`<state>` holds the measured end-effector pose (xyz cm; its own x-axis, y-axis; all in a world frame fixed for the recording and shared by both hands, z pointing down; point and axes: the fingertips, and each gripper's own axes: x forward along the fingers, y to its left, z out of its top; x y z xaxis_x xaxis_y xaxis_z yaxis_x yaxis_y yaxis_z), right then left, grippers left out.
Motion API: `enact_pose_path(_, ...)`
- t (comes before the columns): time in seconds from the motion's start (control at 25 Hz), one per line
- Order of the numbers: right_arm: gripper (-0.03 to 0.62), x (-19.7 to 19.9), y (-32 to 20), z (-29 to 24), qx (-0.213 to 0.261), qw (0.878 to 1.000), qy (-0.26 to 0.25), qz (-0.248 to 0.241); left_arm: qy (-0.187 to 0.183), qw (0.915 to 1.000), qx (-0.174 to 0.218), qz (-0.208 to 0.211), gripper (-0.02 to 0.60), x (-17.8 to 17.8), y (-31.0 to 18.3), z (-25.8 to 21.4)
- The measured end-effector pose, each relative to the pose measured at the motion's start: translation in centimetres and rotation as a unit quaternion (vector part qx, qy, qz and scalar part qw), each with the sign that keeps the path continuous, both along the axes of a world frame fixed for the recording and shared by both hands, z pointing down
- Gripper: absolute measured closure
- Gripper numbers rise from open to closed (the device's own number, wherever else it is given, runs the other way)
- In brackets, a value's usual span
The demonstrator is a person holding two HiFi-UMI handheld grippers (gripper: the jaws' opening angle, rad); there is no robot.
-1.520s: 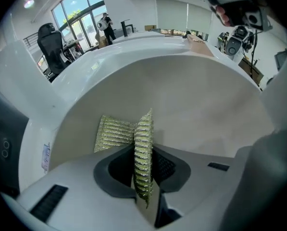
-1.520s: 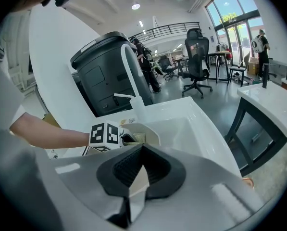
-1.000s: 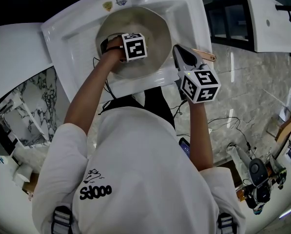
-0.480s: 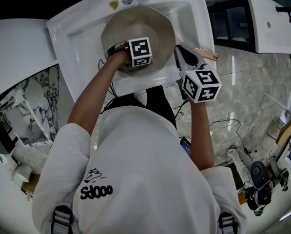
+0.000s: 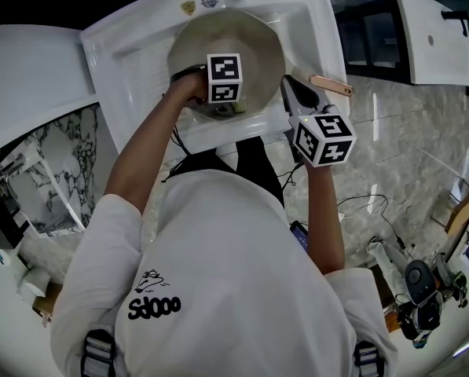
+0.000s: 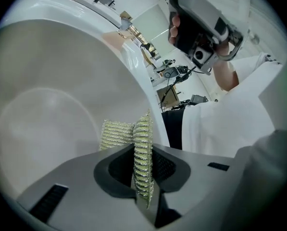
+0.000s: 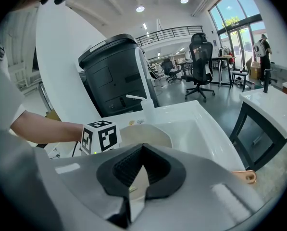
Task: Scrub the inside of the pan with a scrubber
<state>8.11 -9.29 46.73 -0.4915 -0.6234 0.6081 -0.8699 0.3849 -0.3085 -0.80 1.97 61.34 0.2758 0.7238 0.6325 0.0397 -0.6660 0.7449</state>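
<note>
Sink (image 5: 124,49) is white with the pan (image 5: 258,38) sitting in it, pale inside facing up and filling most of the basin. Left gripper (image 6: 143,153) is down inside the pan, and in the head view its marker cube covers the pan's near middle. Its jaws are clamped tight on the scrubber (image 6: 117,134) - a yellow-green ribbed mesh pad, pinched on edge between the pads with the free end folded out ahead and to the left. The pad's end sits up against the pan's inner wall, low down near the side closest to the person; actual contact can't be confirmed from the left gripper view. Only a small green bit of it shows under the cube from the head. Right gripper (image 7: 136,165) is at the pan's near-right rim, just beside the base of the handle (image 5: 332,86). Its jaws are pressed down to a thin slit with a pale strip caught in it - looks like the pan's edge. The handle is copper-coloured and sticks out right past the sink's rim, and its end also shows low right in the right gripper view. Both arms reach forward from a white-sleeved shirt, the left forearm angling in over the sink's front edge. Marbled floor (image 5: 407,132) is to the right of the sink.
</note>
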Motion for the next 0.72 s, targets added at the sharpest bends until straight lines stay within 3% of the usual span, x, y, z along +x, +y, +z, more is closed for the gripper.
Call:
enact_pose_path(0.2,0.585,-0.1,0.2,-0.2,0.003,1.000,0.001,0.003,0.011,0.9988,-0.042,0.024,0.517,-1.2,0.8,-1.9)
enact_pose_path(0.44,0.585,-0.3,0.8,0.3,-0.003,1.000,0.000,0.003,0.011,0.9958,-0.060,0.068,0.517,-2.6,1.1,-3.8)
enact_pose_path(0.56,0.585,-0.7,1.1,0.5,-0.007,1.000,-0.003,-0.001,-0.003,0.9961,-0.046,0.076,0.517,-2.9,0.9,-2.8)
enact_pose_path(0.72,0.585,-1.3,1.2,0.7,-0.010,1.000,-0.004,-0.011,-0.041,0.9945,0.002,0.096,0.517,-3.7,0.3,-0.5)
